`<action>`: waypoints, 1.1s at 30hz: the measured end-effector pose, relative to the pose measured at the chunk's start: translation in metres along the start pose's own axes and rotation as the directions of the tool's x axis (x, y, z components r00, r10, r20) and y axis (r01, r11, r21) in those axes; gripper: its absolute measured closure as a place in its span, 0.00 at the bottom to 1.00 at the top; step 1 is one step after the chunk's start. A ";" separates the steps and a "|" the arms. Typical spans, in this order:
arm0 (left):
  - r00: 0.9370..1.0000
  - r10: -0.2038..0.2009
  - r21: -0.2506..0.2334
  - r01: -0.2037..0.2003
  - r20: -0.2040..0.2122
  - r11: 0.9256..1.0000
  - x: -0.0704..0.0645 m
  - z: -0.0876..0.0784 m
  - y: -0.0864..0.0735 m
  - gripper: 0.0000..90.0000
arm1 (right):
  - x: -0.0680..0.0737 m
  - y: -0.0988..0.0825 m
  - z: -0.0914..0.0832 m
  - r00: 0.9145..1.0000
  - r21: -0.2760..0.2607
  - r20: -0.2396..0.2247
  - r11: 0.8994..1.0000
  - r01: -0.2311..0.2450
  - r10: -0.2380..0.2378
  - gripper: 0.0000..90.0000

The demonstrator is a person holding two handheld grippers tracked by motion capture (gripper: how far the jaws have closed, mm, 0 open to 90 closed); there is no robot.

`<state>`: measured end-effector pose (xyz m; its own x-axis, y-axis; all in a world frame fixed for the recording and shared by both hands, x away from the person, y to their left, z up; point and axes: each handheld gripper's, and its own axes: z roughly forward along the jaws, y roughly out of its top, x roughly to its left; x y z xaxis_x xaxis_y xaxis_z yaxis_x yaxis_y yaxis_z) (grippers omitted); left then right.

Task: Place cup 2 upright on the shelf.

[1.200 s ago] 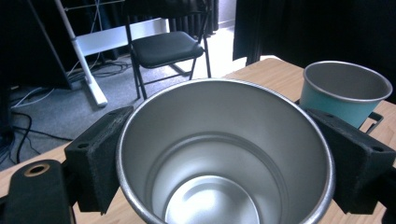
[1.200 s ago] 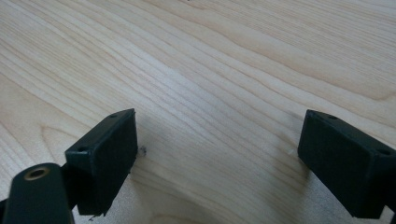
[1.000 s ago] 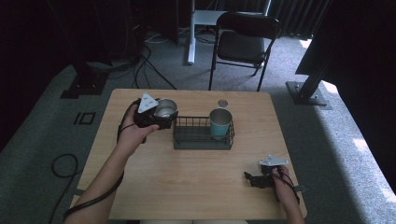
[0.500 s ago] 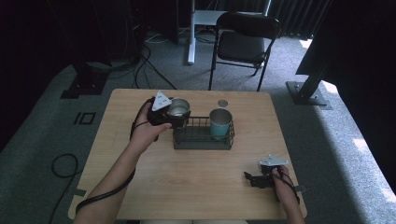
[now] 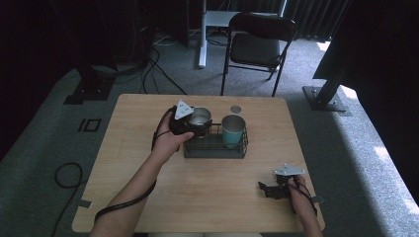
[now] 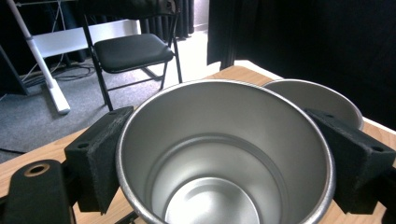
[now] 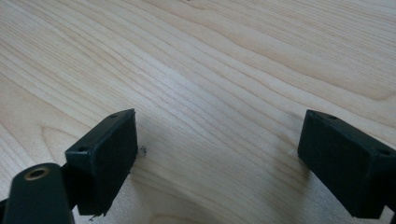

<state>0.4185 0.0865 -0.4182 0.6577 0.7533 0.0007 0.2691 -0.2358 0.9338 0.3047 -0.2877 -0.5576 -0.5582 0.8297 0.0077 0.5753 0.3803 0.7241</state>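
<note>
A steel cup [image 5: 200, 117] sits between the jaws of my left gripper [image 5: 188, 124], which is shut on it. The cup hangs upright over the left end of a black wire basket [image 5: 215, 149]. A teal cup [image 5: 233, 130] stands in the basket's right end. In the left gripper view the steel cup [image 6: 224, 154] is empty, the pads [image 6: 100, 158] press its sides, and the teal cup's rim [image 6: 313, 95] shows just behind. My right gripper [image 5: 268, 190] rests low at the table's front right, open, with bare wood between its jaws [image 7: 217, 158].
A small round metal disc [image 5: 235, 108] lies on the table [image 5: 148, 197] behind the basket. A black folding chair [image 5: 259, 47] and a white desk leg [image 5: 201, 34] stand beyond the far edge. Cables lie on the floor at the left.
My left gripper has carried the steel cup rightwards and slightly down, from left of the basket to over its left end. The right gripper has stayed put.
</note>
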 end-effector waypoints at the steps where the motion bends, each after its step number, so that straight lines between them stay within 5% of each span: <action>1: 1.000 -0.002 0.004 0.002 0.001 1.000 -0.001 0.002 -0.001 0.15 | 0.000 0.000 0.000 1.000 0.000 0.000 1.000 0.000 0.000 0.13; 16: 1.000 -0.023 0.046 0.023 -0.001 0.999 -0.007 0.029 -0.027 0.15 | 0.000 0.000 0.000 1.000 0.000 0.000 1.000 0.000 0.000 0.13; 33: 1.000 -0.027 0.070 0.026 0.003 0.997 -0.004 0.036 -0.047 0.15 | 0.000 0.000 0.000 1.000 0.000 -0.001 1.000 -0.001 0.001 0.13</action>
<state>0.4287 0.0729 -0.4751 0.6522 0.7576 -0.0251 0.3350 -0.2583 0.9061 0.3047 -0.2879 -0.5576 -0.5582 0.8297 0.0088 0.5757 0.3797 0.7242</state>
